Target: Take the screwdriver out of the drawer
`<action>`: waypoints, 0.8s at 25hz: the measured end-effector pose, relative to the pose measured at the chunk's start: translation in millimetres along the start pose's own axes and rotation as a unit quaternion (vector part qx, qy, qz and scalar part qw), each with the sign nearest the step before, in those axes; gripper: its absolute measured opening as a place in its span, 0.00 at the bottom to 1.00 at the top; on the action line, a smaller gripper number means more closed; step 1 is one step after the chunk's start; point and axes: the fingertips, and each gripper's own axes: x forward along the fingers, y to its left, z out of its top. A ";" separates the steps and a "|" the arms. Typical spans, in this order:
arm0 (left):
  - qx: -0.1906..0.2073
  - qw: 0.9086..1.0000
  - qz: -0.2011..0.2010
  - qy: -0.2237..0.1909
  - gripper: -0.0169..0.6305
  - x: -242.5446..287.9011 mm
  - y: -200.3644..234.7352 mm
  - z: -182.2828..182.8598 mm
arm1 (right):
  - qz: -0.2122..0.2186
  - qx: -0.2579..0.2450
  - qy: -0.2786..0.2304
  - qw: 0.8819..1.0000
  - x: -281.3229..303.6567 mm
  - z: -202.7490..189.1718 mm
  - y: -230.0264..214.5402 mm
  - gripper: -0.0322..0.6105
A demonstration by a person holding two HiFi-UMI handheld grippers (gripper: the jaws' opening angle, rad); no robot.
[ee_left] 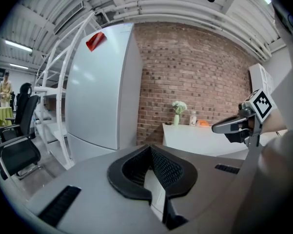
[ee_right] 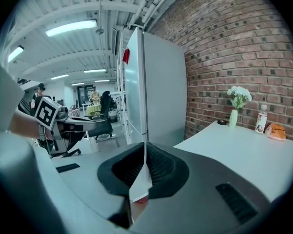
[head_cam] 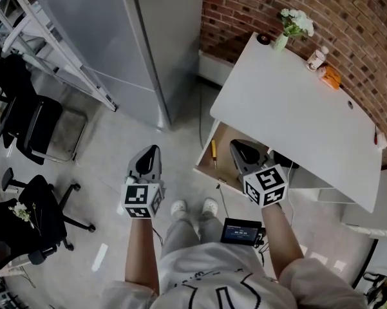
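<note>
Hovering closed and empty, left gripper (head_cam: 152, 149) is being held over bare floor (head_cam: 109, 150), right gripper (head_cam: 235, 144) over the open drawer (head_cam: 225, 163), screwdriver (head_cam: 213, 152) along its left edge.

No text reads clearly; the small screen's (head_cam: 240, 232) digits seem too blurred.

Grippers: left gripper (head_cam: 152, 150), right gripper (head_cam: 235, 145) — grey shells, black ribbed pads.
Markers: left cube (head_cam: 141, 199), right cube (head_cam: 265, 185) — white, black square codes.
Clothing: white line-printed T-shirt (head_cam: 212, 282), grey trousers (head_cam: 183, 234), white shoes (head_cam: 178, 207).
</note>
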 end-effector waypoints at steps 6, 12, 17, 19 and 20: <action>-0.006 1.000 -0.002 0.016 0.04 25.0 23.7 -34.1 | -0.004 0.029 0.016 0.999 33.9 -30.2 -3.7 0.09; -0.003 0.999 -0.022 0.036 0.04 47.2 23.7 -80.5 | 0.004 0.035 0.050 0.998 61.3 -79.2 -0.3 0.09; -0.012 0.998 -0.022 0.049 0.04 63.3 34.2 -118.8 | -0.010 0.068 0.071 0.995 83.9 -122.3 -10.6 0.09; -0.015 0.998 -0.027 0.058 0.04 70.3 36.2 -137.1 | -0.018 0.085 0.077 0.993 94.5 -139.2 -17.3 0.09; -0.015 0.998 -0.029 0.062 0.04 74.0 37.4 -146.1 | -0.020 0.093 0.082 0.992 100.5 -147.6 -20.5 0.09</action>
